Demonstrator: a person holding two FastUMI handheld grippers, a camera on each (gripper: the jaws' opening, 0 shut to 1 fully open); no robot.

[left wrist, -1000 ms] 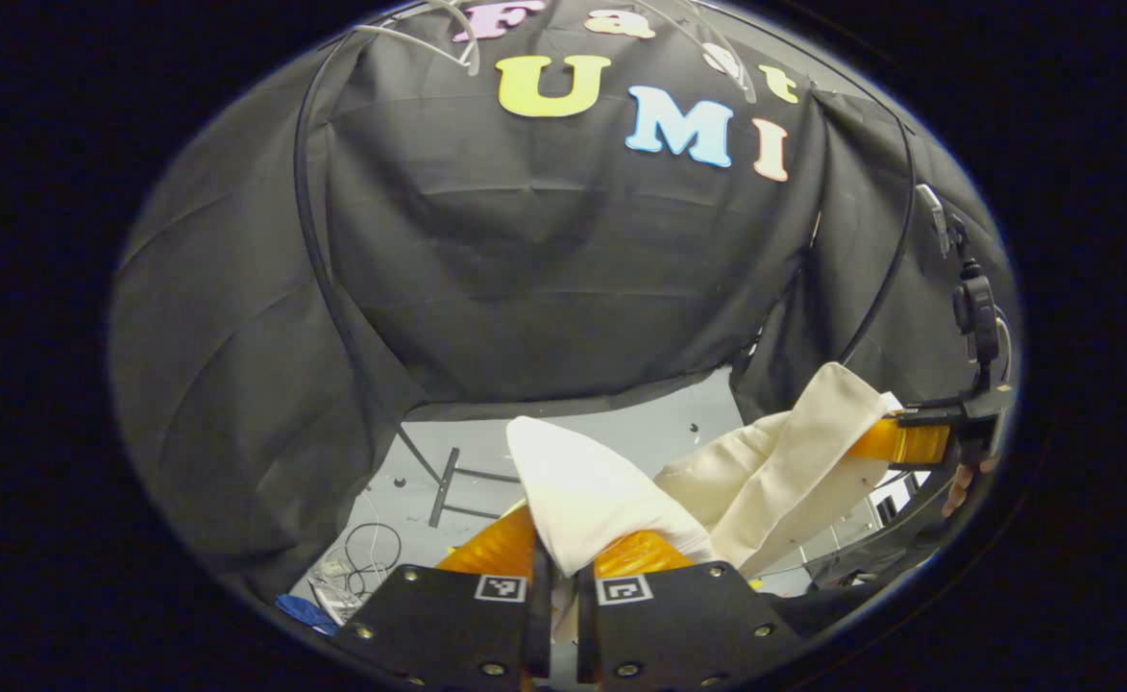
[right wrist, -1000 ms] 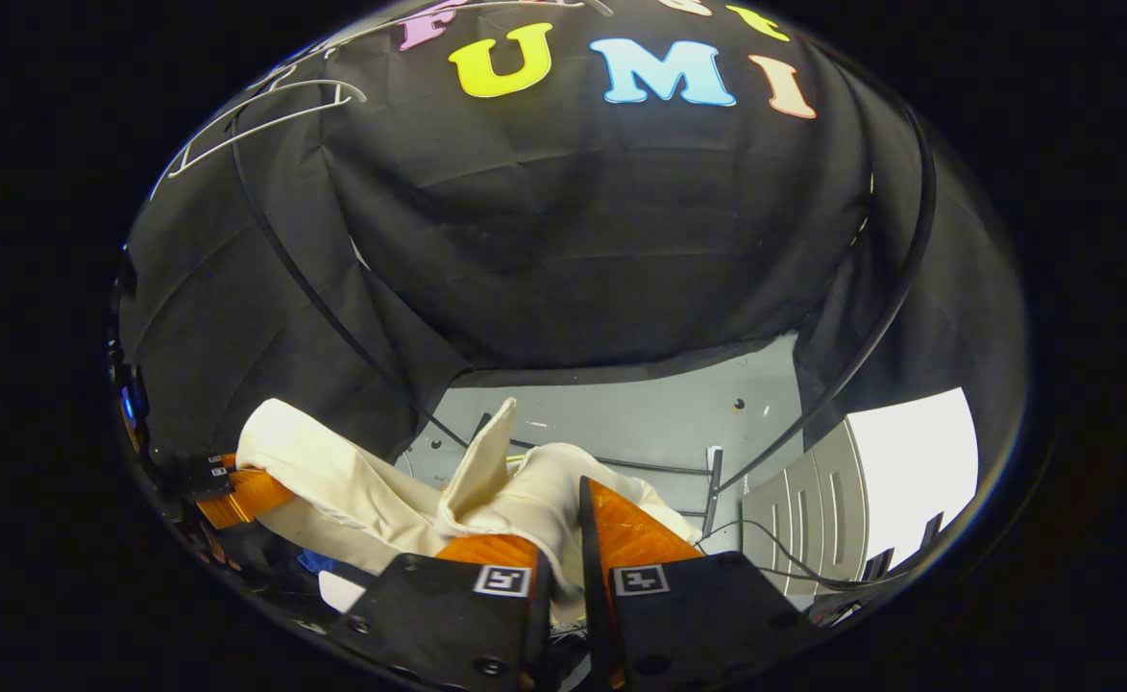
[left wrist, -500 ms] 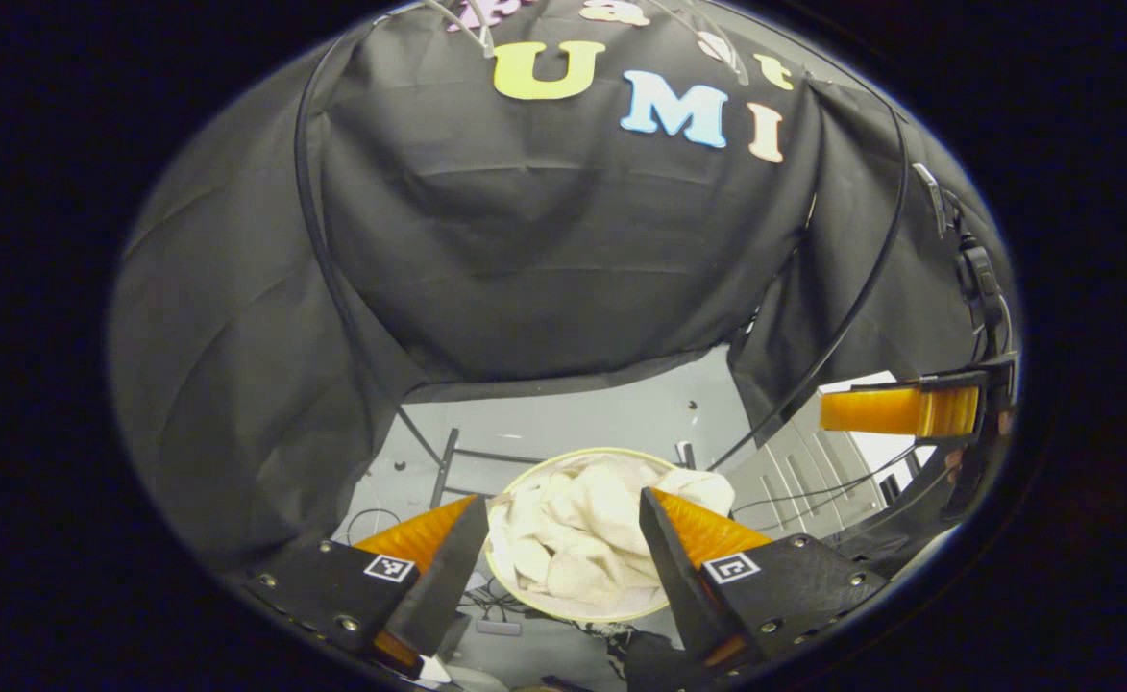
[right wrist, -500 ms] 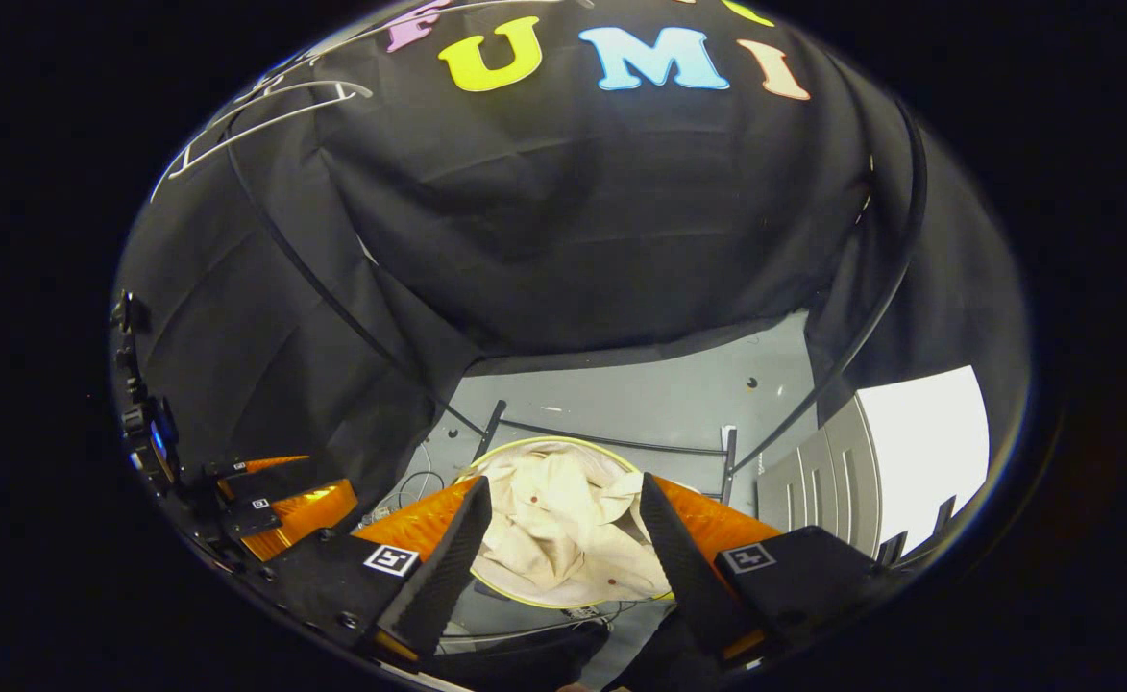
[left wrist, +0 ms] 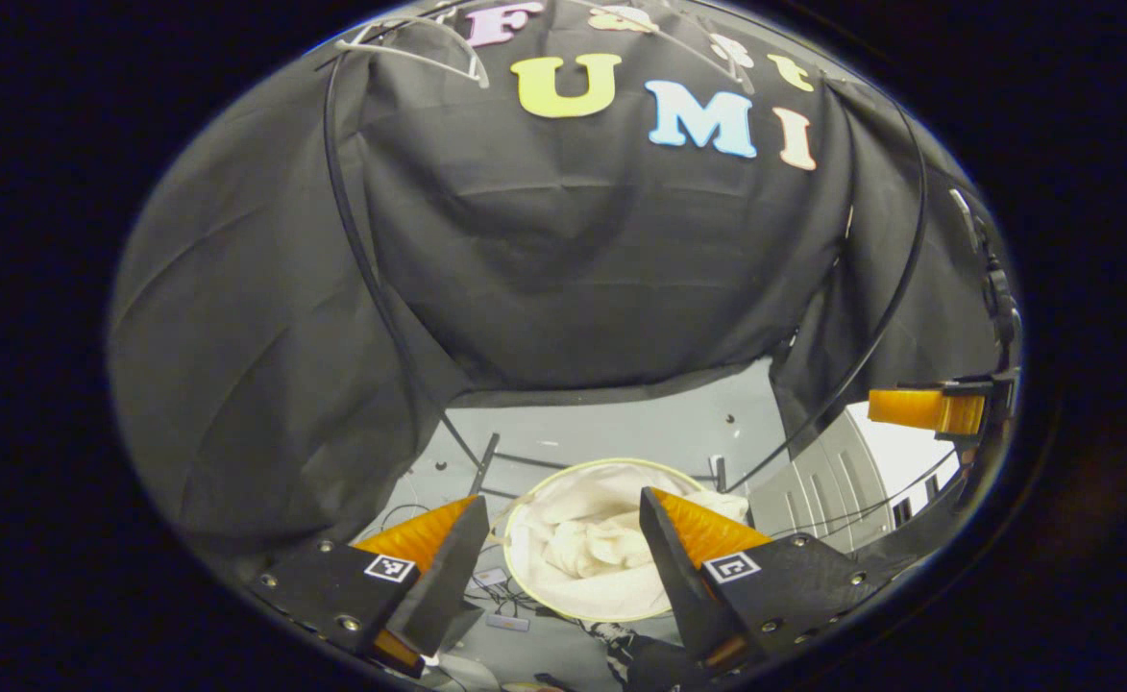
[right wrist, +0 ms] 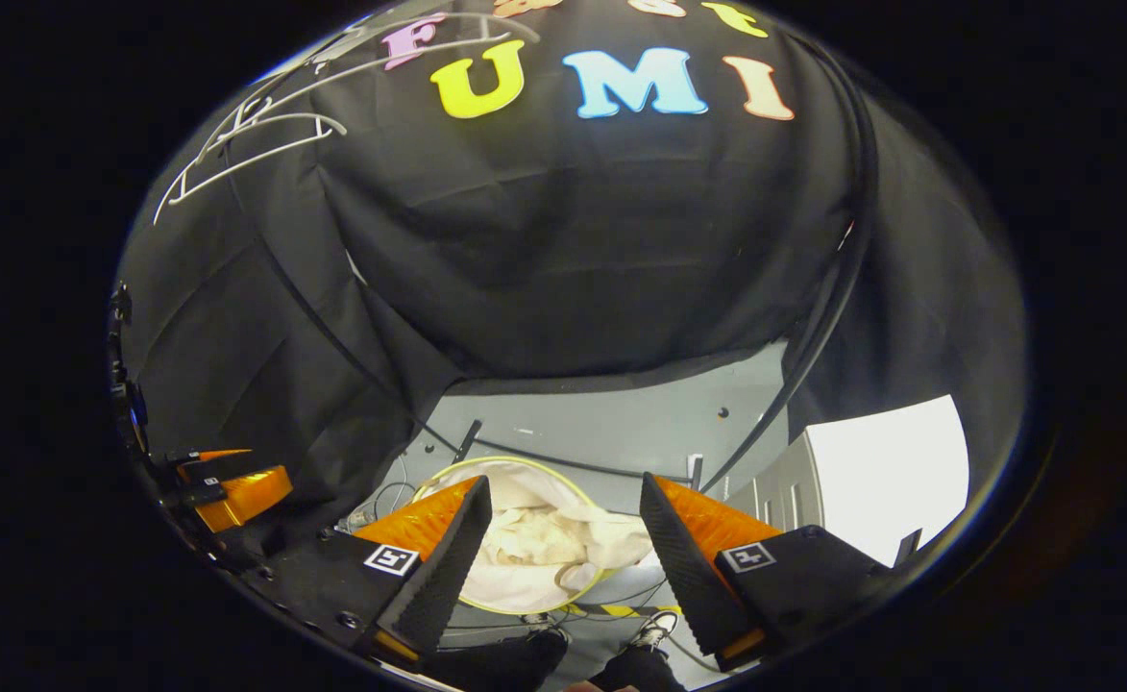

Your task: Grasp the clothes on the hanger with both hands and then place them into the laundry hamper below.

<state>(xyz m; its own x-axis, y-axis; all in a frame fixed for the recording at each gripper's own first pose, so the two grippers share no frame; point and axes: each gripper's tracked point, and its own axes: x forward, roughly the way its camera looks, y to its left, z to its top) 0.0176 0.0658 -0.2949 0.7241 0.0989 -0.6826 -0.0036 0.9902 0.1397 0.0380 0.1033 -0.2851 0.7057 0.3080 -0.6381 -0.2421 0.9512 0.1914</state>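
Note:
The cream clothes (left wrist: 592, 553) lie crumpled inside the round laundry hamper (left wrist: 611, 464) on the grey floor below. My left gripper (left wrist: 563, 500) hangs above the hamper, open, with nothing between its fingers. In the right gripper view the same clothes (right wrist: 544, 548) fill the hamper (right wrist: 515, 461), and my right gripper (right wrist: 563, 483) is open and empty above it. The right gripper (left wrist: 928, 408) also shows at the right edge of the left gripper view, and the left gripper (right wrist: 232, 490) at the left edge of the right gripper view. Bare white hangers (right wrist: 246, 135) hang high up.
Thin black rack tubes (left wrist: 361, 259) curve down in front of the black cloth wall. Loose cables (left wrist: 505, 601) lie on the grey floor beside the hamper. A pale ribbed panel (right wrist: 784, 490) stands at the right. Dark shoes (right wrist: 640, 663) show at the bottom edge.
One second ago both grippers were shut on the cream garment. They opened, the garment fell into the hamper, and both have since risen a little while staying open.

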